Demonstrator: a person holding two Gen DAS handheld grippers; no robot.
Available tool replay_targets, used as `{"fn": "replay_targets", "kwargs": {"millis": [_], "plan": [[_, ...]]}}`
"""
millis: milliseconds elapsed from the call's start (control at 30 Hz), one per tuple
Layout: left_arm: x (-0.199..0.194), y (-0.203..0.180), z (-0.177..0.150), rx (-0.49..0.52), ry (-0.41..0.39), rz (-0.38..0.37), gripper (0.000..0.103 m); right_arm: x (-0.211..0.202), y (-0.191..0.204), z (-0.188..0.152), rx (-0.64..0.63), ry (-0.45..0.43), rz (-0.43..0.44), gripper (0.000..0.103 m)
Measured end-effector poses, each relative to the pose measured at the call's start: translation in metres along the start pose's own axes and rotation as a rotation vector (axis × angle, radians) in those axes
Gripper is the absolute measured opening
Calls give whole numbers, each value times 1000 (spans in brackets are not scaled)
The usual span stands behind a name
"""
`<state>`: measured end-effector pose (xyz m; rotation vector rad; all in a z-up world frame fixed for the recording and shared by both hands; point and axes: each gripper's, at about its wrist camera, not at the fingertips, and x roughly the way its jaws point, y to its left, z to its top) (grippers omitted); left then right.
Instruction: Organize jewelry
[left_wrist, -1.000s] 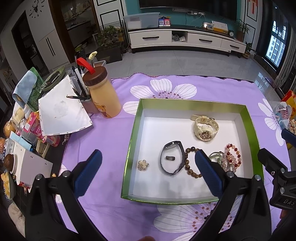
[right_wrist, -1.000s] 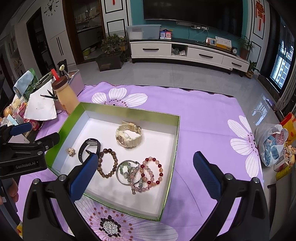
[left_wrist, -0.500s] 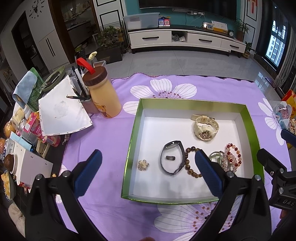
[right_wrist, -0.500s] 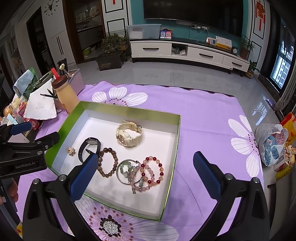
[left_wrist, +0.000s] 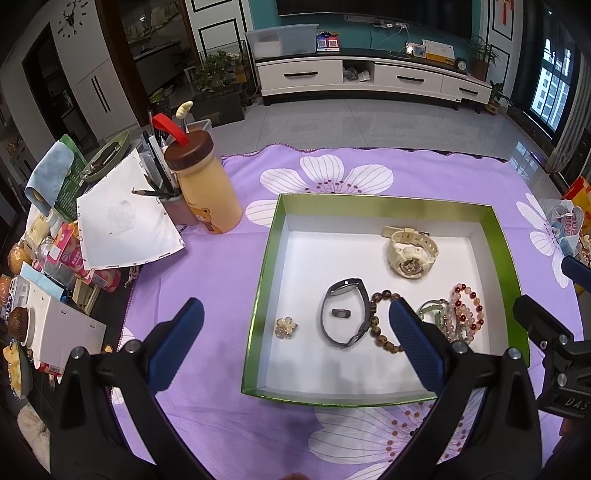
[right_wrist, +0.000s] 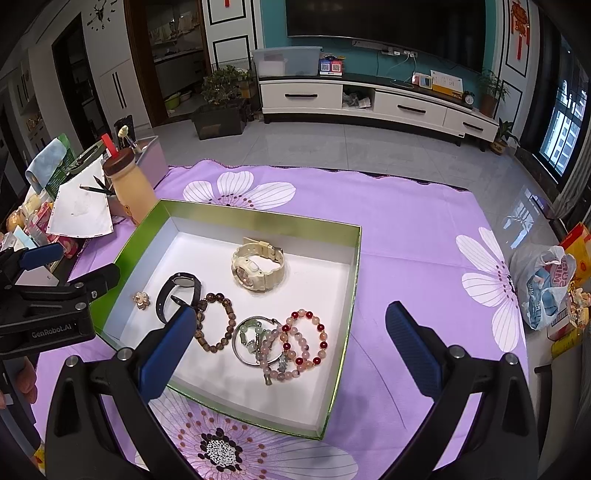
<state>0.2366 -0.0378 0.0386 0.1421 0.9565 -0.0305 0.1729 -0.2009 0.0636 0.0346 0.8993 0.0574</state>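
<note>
Two hand-held grippers are hovering above a green-walled, white-floored shallow box (left_wrist: 500, 236) lying on a purple flower-print cloth covering the worktop (left_wrist: 221, 266). The left hand-held gripper (left_wrist: 295, 325) is spread wide and holding nothing; the right hand-held gripper (right_wrist: 288, 325) is likewise spread and empty. All jewelry is lying inside the box: a small pale flower brooch (left_wrist: 286, 327) near the left wall, a dark oval wristband (left_wrist: 343, 312) beside it with its long axis running front to back, a brown bead bracelet (right_wrist: 216, 321) touching the band, a cream chunky wristwatch (right_wrist: 258, 267) apart toward the far wall, and a tangle of a silver bangle and pink-red bead bracelets (right_wrist: 303, 339) toward the right wall. The left gripper appears nearer the brooch and band; the right is nearer the tangle. The box's front floor is lying bare, offering room for spreading pieces; its upright walls are limiting low sideways approaches, so descending from above seems advisable
</note>
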Motion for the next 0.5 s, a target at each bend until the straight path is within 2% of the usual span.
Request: {"fn": "replay_targets", "kwargs": {"millis": [500], "plan": [[-1, 1, -1, -1, 3, 9, 101, -1, 0, 0, 0, 0, -1, 102]]}}
